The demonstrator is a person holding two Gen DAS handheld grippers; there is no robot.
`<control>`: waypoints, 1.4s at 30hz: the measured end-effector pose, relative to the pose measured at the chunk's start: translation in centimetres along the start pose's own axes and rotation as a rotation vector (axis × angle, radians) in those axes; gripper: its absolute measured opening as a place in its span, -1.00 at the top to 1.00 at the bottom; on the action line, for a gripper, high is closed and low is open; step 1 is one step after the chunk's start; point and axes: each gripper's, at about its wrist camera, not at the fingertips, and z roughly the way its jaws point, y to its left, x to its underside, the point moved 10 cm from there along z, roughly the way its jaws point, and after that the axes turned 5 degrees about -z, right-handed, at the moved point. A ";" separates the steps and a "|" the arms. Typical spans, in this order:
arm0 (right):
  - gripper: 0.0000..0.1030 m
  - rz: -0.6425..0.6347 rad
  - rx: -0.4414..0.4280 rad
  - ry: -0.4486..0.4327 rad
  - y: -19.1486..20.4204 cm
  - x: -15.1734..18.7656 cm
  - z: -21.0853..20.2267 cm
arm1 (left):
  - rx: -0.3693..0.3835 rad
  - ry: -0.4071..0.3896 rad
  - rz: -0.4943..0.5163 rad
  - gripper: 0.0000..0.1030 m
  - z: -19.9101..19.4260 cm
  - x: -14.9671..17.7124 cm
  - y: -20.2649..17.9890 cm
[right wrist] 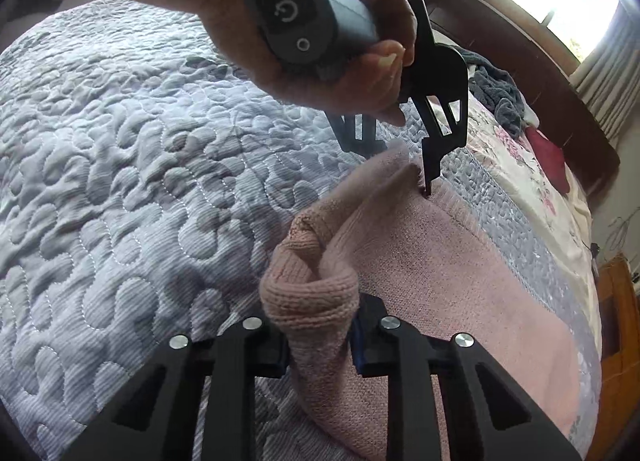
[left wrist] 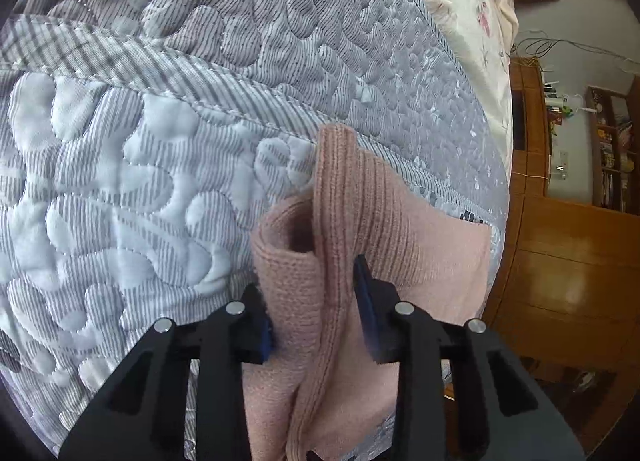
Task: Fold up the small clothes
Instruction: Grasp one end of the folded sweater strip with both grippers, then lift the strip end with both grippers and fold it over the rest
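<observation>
A pink knitted garment [left wrist: 420, 229] lies on the grey quilted bedspread [left wrist: 160, 181] near the bed's edge. My left gripper [left wrist: 316, 301] is shut on a bunched ribbed fold of it, which stands up between the blue pads. In the right wrist view the same pink garment [right wrist: 460, 281] spreads to the right, and my right gripper [right wrist: 320, 333] is shut on a rolled knot of its near edge. The left gripper [right wrist: 400, 165], held by a hand [right wrist: 312, 21], pinches the garment's far edge.
The quilted bedspread [right wrist: 120, 181] fills the left side. A floral sheet [right wrist: 532, 181] with a dark grey cloth [right wrist: 500, 93] and a red cloth [right wrist: 548, 153] lies toward the dark headboard [right wrist: 520, 45]. Wooden furniture [left wrist: 560, 261] and shelves [left wrist: 612, 149] stand beside the bed.
</observation>
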 end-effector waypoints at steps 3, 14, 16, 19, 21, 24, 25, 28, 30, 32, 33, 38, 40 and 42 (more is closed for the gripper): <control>0.68 0.033 -0.015 -0.005 -0.7 -0.3 -0.7 | -0.016 0.000 0.007 0.50 -0.1 0.3 -0.6; 0.74 0.191 -0.057 -0.061 -4.3 -1.4 -3.9 | -0.068 -0.009 0.050 0.59 -1.8 0.6 -5.4; 0.74 0.226 -0.066 -0.076 -5.4 -1.5 -4.7 | -0.076 -0.012 0.065 0.60 -2.1 0.8 -6.9; 0.75 0.270 -0.069 -0.101 -7.1 -1.8 -6.2 | -0.086 -0.021 0.086 0.62 -2.5 1.0 -9.3; 0.75 0.295 -0.067 -0.117 -8.1 -1.8 -7.2 | -0.100 -0.028 0.100 0.62 -2.7 1.1 -10.9; 0.75 0.337 -0.071 -0.133 -9.5 -1.8 -8.4 | -0.121 -0.036 0.116 0.62 -2.9 1.5 -12.7; 0.75 0.349 -0.072 -0.138 -9.8 -1.7 -8.8 | -0.129 -0.038 0.122 0.62 -3.0 1.7 -13.3; 0.75 0.376 -0.069 -0.157 -11.0 -1.6 -10.1 | -0.152 -0.047 0.149 0.63 -3.2 2.3 -15.2; 0.75 0.398 -0.067 -0.173 -11.9 -1.4 -10.9 | -0.162 -0.058 0.156 0.63 -3.6 2.7 -16.2; 0.75 0.418 -0.065 -0.184 -12.7 -1.1 -11.6 | -0.166 -0.067 0.160 0.64 -3.7 2.9 -17.3; 0.75 0.431 -0.067 -0.190 -13.2 -1.0 -12.0 | -0.169 -0.069 0.165 0.64 -3.6 3.1 -17.7; 0.75 0.507 -0.093 -0.213 -15.6 0.1 -13.6 | -0.184 -0.072 0.192 0.64 -3.0 4.1 -20.7; 0.76 0.530 -0.091 -0.217 -16.6 0.7 -14.1 | -0.191 -0.072 0.201 0.64 -2.6 4.4 -21.8; 0.76 0.568 -0.103 -0.221 -17.6 1.5 -14.7 | -0.196 -0.076 0.206 0.64 -2.1 4.7 -22.8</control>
